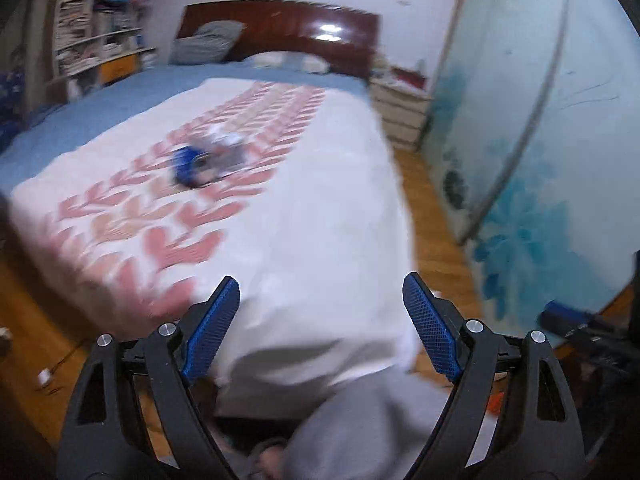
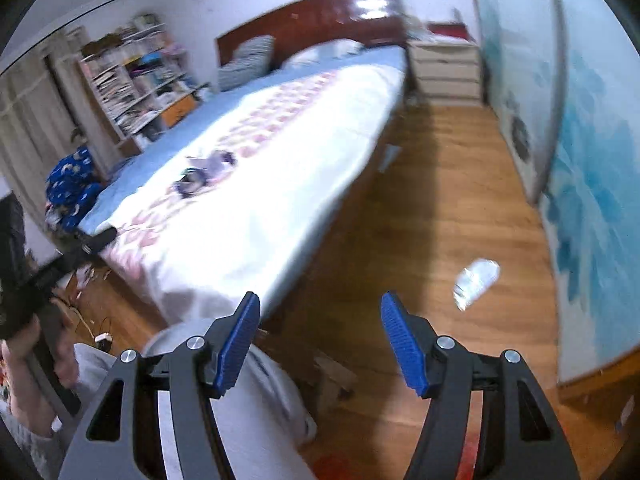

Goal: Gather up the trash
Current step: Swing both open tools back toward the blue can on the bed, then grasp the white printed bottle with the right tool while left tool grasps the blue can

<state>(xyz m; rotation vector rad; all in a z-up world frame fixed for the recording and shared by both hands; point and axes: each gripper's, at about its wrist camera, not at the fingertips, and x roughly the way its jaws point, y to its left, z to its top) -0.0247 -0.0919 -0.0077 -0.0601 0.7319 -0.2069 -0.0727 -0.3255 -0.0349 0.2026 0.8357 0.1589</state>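
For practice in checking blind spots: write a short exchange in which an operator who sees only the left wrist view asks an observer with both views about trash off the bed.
Operator: I only see a blurred pile on the bed. Any trash on the floor?
Observer: Yes, a crumpled clear wrapper lies on the wooden floor, between the bed and the blue painted doors.
Operator: Is the right gripper holding anything?
Observer: No, the right gripper is open, with nothing between its fingers.
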